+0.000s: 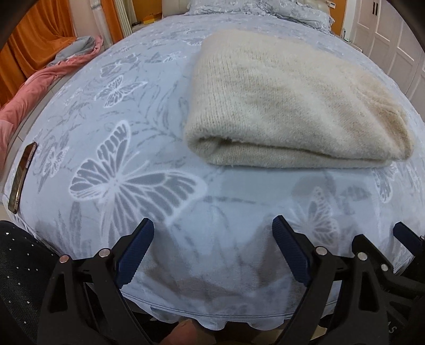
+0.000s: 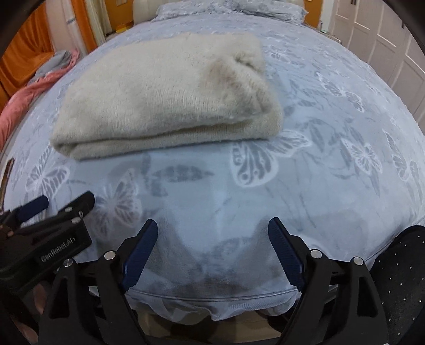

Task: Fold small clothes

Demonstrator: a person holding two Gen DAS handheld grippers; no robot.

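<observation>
A cream knitted garment [image 1: 289, 106] lies folded into a thick rectangle on the bed, its folded edge facing me; the right wrist view has it [image 2: 164, 98] at upper left. My left gripper [image 1: 212, 228] hangs open over bare cover, short of the garment's near edge, nothing between its blue pads. My right gripper [image 2: 212, 228] is also open and holds nothing, over the cover near the bed's foot. Each gripper shows in the other's view: the right one [image 1: 379, 236] at lower right, the left one [image 2: 65, 201] at lower left.
The bed wears a pale blue butterfly-print cover [image 1: 127, 185]. A phone [image 1: 22, 177] lies at its left edge. A pink and grey blanket [image 1: 53, 71] is heaped to the left by orange curtains. White cupboard doors [image 2: 385, 39] stand at right. Pillows [image 1: 279, 8] lie at the head.
</observation>
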